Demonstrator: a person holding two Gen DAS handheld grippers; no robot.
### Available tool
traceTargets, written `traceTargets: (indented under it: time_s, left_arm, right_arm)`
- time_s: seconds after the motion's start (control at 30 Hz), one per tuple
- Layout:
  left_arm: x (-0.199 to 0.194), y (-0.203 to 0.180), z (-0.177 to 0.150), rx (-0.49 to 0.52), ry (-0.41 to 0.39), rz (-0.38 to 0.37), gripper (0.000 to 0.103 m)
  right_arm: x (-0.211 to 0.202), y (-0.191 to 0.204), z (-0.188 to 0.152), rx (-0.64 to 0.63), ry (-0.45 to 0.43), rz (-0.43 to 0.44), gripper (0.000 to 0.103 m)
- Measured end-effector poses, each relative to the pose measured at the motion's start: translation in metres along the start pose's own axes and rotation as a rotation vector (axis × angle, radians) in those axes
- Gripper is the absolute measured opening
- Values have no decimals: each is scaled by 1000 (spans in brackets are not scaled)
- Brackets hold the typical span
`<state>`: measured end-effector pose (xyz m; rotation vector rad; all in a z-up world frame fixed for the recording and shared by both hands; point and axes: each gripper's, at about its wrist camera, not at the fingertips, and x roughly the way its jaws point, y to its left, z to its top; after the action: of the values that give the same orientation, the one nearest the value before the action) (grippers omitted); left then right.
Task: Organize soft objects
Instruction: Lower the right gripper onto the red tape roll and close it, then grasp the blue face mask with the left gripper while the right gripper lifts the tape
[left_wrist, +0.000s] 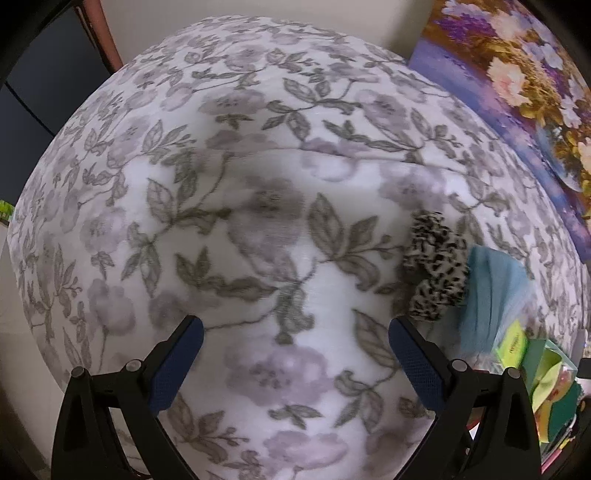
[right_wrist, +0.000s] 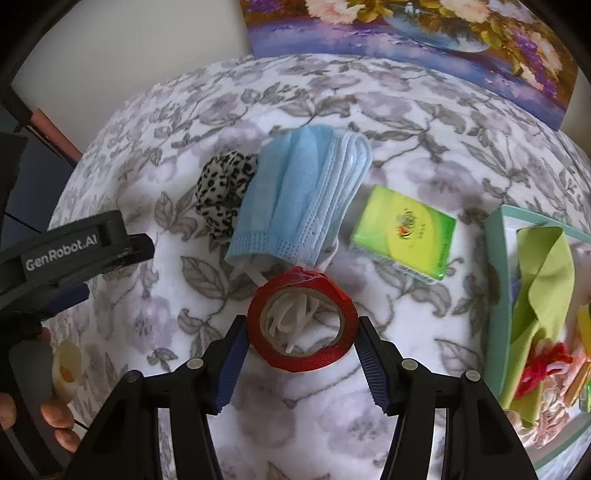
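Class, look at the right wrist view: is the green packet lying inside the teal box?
No, the green packet lies on the floral blanket, apart from the teal box.

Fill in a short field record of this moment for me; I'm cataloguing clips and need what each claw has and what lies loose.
surface: floral blanket
right claw: closed on red tape roll
left claw: open, empty, over bare blanket
loose items: blue face masks, leopard-print scrunchie, green tissue pack
bin: teal box at right, holding a green cloth
backdrop: flower painting

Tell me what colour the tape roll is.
Red; the tape roll shows best in the right wrist view.
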<state>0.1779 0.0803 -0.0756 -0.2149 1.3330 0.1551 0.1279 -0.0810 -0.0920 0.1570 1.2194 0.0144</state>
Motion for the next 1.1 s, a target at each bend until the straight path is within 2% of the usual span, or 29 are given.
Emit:
traceTargets:
  time_s: [0.43, 0.77, 0.87, 0.93, 1.07, 1.1]
  left_arm:
    - [0, -62, -22, 42, 68, -218, 100]
    - [4, -88, -24, 69, 35, -340, 99]
    - [8, -92, -23, 77, 33, -362, 93]
    - [12, -98, -23, 87, 23, -360, 79]
    - [14, -103, -22, 83, 1, -380, 68]
    - [14, -105, -22, 78, -7, -387, 62]
  right_arm:
    - [-8, -36, -6, 31, 5, -17, 61]
    - [-34, -73, 2, 120, -49, -1, 61]
    - [-42, -85, 5, 155, -68, 2, 61]
    - [-46, -91, 7, 173, -80, 8, 61]
    - [-53, -103, 8, 201, -97, 18, 61]
    - [-53, -104, 8, 206, -98, 22, 61]
